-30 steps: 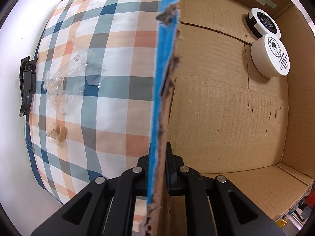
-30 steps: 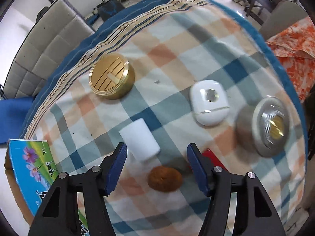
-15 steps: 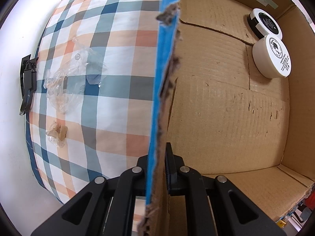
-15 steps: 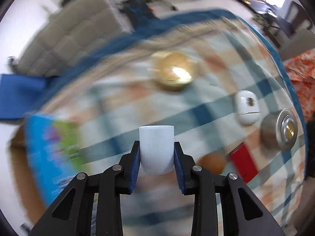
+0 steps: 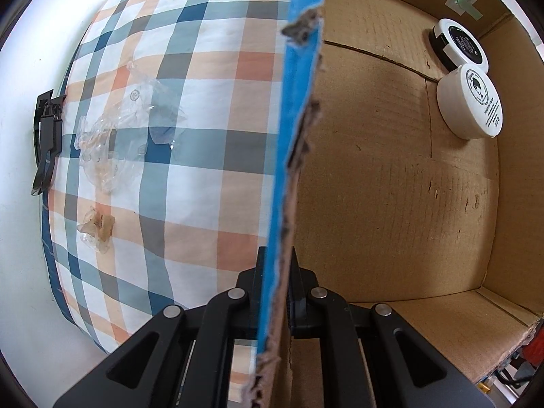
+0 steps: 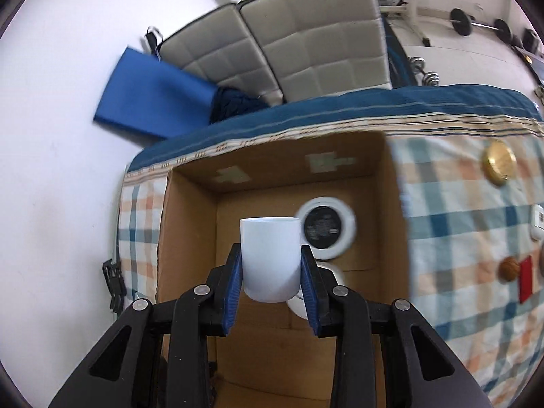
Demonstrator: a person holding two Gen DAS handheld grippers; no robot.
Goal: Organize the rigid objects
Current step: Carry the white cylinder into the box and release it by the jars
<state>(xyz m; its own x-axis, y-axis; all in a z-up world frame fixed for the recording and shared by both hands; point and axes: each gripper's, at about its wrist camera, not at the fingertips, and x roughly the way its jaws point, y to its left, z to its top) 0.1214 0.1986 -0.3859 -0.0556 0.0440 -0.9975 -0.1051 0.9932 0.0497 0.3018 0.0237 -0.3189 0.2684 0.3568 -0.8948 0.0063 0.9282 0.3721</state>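
My right gripper (image 6: 271,282) is shut on a white cup (image 6: 270,255) and holds it upright above the open cardboard box (image 6: 190,238). Two round white jars lie in the box: one with a black lid (image 6: 325,227) and one mostly hidden behind the cup; both show in the left wrist view, the black-lidded one (image 5: 459,46) and the white-lidded one (image 5: 471,103). My left gripper (image 5: 277,292) is shut on the box's blue-faced side wall (image 5: 292,156).
On the checked cloth (image 6: 459,204) right of the box lie a gold round tin (image 6: 499,166), a brown nut-like ball (image 6: 509,268), a red card (image 6: 526,278) and a white case (image 6: 538,221) at the edge. Crumpled clear plastic (image 5: 115,136) lies left of the box. A black clip (image 5: 46,142) sits by the cloth's edge.
My right gripper closed on the white cup, lifted it off the cloth and swung left to hang over the box. My left gripper kept its hold on the box wall.
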